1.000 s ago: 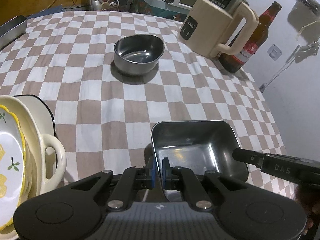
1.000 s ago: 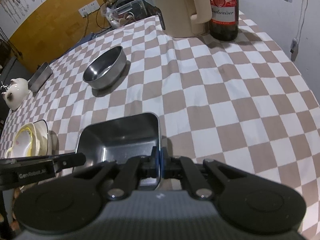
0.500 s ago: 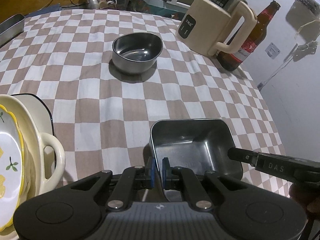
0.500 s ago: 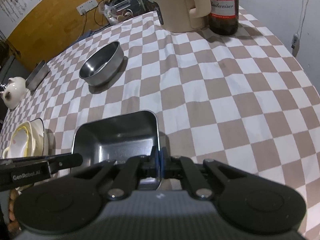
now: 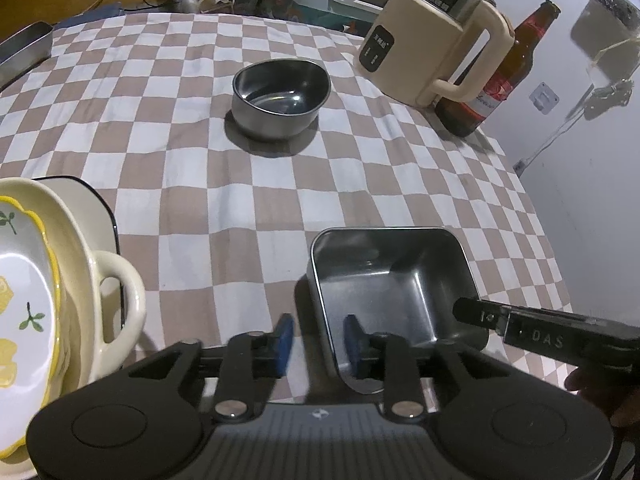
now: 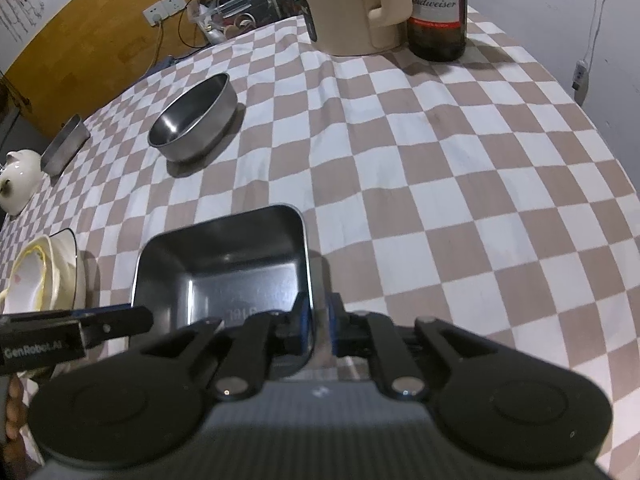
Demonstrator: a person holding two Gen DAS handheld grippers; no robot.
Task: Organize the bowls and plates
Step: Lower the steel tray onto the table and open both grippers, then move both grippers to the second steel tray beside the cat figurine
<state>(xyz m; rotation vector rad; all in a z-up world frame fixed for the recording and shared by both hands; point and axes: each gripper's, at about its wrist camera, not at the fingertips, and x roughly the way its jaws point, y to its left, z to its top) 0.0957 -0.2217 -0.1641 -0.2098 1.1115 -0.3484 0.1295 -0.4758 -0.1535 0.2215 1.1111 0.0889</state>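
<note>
Here the square steel tray [image 5: 394,280] gleams dark; the left gripper [image 5: 318,338] straddles its wall spread apart, the right gripper [image 6: 316,320] pinches its rim, checkered tablecloth [image 6: 440,184] bare ahead.

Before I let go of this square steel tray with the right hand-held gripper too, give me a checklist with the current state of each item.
1. Left hand-held gripper open, pads either side of the tray wall: ok.
2. Right hand-held gripper shut on the square steel tray wall: ok.
3. Tray resting flat on the checkered cloth: cannot tell.
4. Tray apart from the cream dish stack: ok.
5. Round steel bowl well apart from the tray: ok.
6. Kettle and beer bottle out of the way: ok.
</note>
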